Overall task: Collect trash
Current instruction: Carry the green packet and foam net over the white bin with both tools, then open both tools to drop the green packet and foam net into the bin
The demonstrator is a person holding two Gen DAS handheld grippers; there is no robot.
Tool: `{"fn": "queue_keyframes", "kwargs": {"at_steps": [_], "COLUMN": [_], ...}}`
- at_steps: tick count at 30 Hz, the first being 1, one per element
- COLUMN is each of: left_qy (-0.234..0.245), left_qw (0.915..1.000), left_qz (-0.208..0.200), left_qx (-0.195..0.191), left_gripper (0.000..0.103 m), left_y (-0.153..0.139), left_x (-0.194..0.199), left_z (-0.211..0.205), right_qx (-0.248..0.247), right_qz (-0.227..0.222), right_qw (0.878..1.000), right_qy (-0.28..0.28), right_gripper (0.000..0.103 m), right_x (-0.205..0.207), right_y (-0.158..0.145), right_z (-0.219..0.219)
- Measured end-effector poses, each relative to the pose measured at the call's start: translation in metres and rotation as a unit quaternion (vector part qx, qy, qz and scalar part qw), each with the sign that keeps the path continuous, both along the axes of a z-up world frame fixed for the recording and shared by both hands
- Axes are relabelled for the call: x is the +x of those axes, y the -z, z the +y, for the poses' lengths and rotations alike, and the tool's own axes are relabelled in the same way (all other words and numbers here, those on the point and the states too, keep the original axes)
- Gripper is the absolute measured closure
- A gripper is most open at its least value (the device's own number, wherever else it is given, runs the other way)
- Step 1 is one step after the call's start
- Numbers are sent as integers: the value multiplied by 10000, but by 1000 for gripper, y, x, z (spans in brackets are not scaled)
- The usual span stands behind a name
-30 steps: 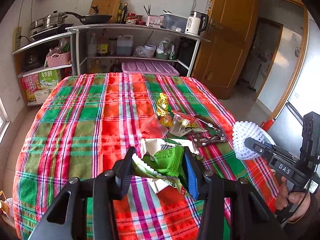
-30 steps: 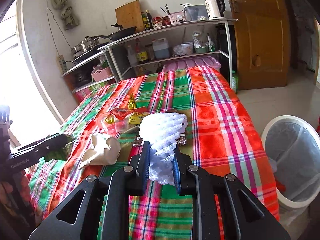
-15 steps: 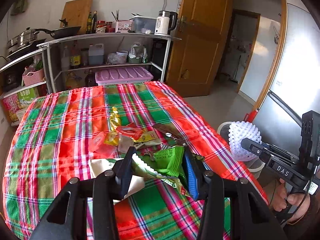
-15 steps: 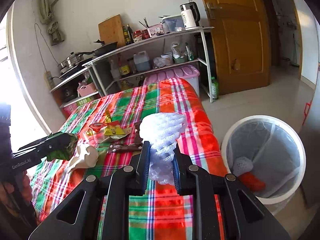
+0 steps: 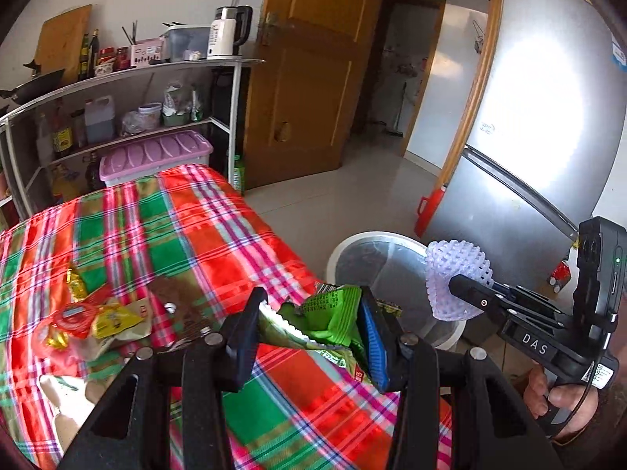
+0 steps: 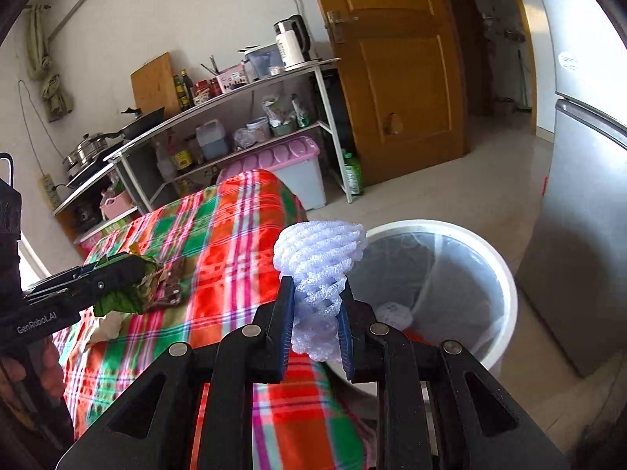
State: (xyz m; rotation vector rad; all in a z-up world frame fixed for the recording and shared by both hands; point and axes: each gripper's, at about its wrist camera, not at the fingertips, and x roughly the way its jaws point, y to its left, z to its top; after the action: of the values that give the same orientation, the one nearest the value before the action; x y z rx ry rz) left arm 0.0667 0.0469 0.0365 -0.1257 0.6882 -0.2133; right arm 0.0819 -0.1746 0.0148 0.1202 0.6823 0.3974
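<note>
Home kitchen with a dining table

A shelf (image 6: 219, 117) holds a kettle (image 6: 292, 41), pans, oil bottles; beside it a wooden door (image 6: 395, 70), before it the plaid-covered table (image 6: 219, 243), a fridge (image 6: 588, 235) opposite.

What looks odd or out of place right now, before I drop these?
Nothing is damaged or spilled. Loose wrappers lie scattered on the plaid tablecloth. The left tongs hold a green wrapper, the right tongs a foam net near the bin.

The bin's (image 6: 505, 274) near rim and contents sit partly hidden behind the foam net (image 6: 319, 262).
</note>
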Motion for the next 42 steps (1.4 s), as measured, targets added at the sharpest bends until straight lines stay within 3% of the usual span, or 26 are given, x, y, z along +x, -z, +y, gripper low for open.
{"fn": "queue_keyframes", "kwargs": {"at_steps": [10, 13, 27, 29, 31, 35, 42], "left_qy": [685, 697, 719, 708, 689, 678, 629], "left_qw": [9970, 9964, 9917, 9916, 9913, 9913, 9923], "left_qz": [349, 415, 974, 1004, 1036, 1067, 1015], "left_qx": [31, 243, 424, 417, 419, 361, 333], "left_gripper": [55, 55, 53, 51, 40, 38, 35], "left_y": [22, 30, 68, 70, 71, 72, 67], "left_x": [47, 61, 94, 96, 98, 98, 92], "left_z": [-71, -88, -117, -117, -117, -114, -108], "right_qx": [-200, -264, -531, -599, -614, -586, -597], "right_qz": [307, 431, 984, 1045, 1089, 1126, 1037], "right_qw": [9983, 9973, 9919, 9906, 9898, 9895, 9897], "right_qy": [455, 532, 596, 647, 689, 688, 781], "right_gripper": [82, 82, 80, 74, 65, 49, 48], "right_x": [19, 26, 67, 70, 72, 74, 69], "right_y": [18, 26, 70, 75, 78, 82, 79], "right_z": [-50, -60, -73, -74, -74, -75, -76]}}
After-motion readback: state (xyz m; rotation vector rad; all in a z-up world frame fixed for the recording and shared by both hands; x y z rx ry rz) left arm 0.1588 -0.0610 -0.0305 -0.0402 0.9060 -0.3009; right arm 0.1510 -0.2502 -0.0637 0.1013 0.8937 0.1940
